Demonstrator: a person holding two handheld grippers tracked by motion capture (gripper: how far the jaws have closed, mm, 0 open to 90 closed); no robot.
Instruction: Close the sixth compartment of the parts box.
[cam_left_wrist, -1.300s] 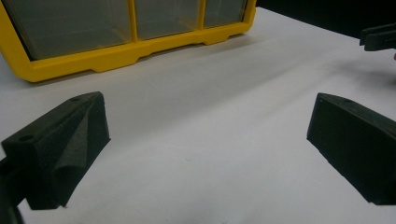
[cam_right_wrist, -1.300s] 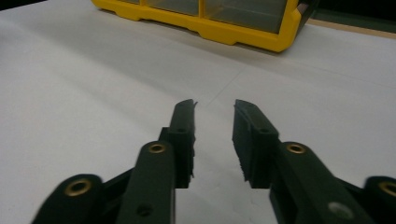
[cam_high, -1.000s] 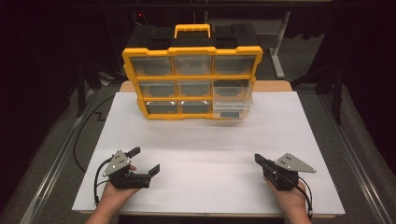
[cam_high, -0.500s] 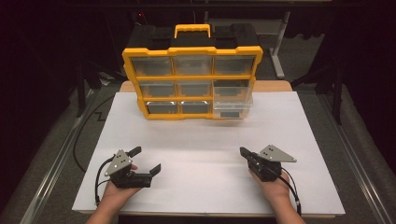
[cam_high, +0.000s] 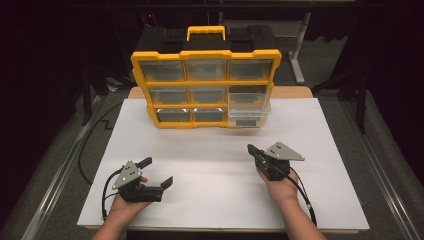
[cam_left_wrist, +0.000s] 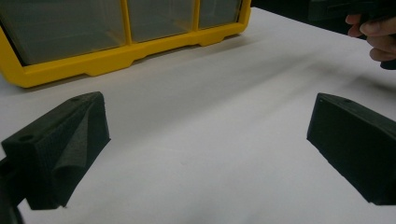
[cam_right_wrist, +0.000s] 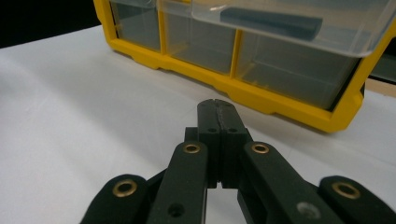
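Right now the right gripper, pressed together and holding nothing, points at the yellow drawer box standing across the white tabletop, while the left gripper gapes apart.

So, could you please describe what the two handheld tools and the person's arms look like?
Each black handheld claw carries a grey three-cornered plate and trails a black cable. Its jaws are blocky black wedges with brass-coloured rivets at the linkage. The forearms are bare, without sleeves.

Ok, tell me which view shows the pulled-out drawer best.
The high view: the drawer is seen whole, sticking out of the organizer at its lower right. The right gripper view shows its clear front close up, cut off at the top. The left gripper view gives the organizer's bottom row, no drawer out.
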